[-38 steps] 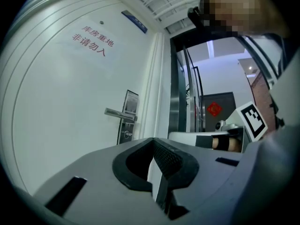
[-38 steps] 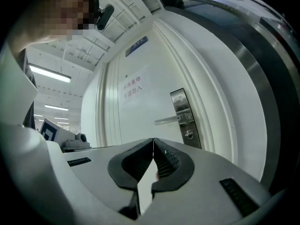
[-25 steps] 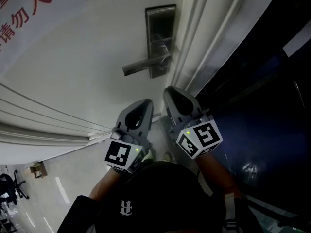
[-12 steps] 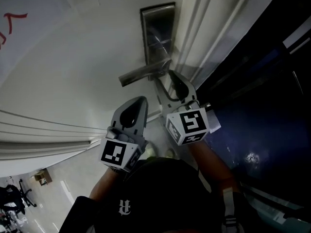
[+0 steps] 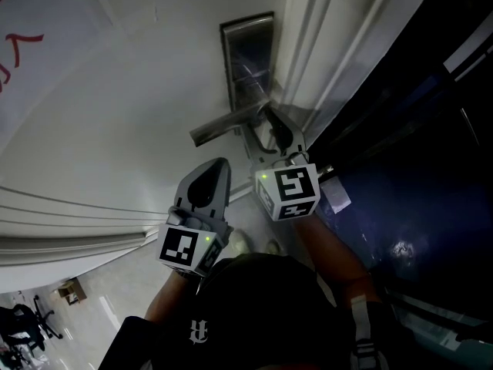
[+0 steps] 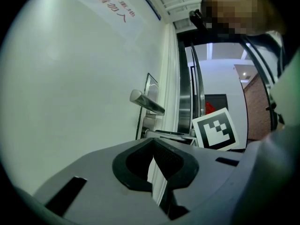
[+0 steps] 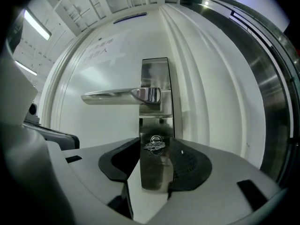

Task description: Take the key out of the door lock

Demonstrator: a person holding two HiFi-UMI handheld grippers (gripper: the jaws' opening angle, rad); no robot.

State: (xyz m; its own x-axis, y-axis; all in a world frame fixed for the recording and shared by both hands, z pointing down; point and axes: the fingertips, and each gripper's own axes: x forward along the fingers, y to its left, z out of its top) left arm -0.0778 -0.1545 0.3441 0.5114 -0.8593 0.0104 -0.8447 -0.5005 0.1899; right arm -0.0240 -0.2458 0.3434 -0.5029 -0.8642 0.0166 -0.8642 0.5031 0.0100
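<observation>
Spreading its jaws wide, the right claw [image 7: 156, 149] frames the small silver key [image 7: 154, 143], untouched in the brushed-steel lock plate [image 7: 155, 78] at six o'clock from the steel lever handle [image 7: 112, 95]. The left claw [image 6: 151, 143] hangs back, tips together, empty. Closing off-centre could pinch the plate or twist the key, jamming it.

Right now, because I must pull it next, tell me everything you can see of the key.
The key is small, silvery metal: a round ring above a wider bow, shaft hidden. It sticks out of the steel lock plate below the handle. It sits between the right gripper's opening jaws, a gap on each side; only the lock touches it.
</observation>
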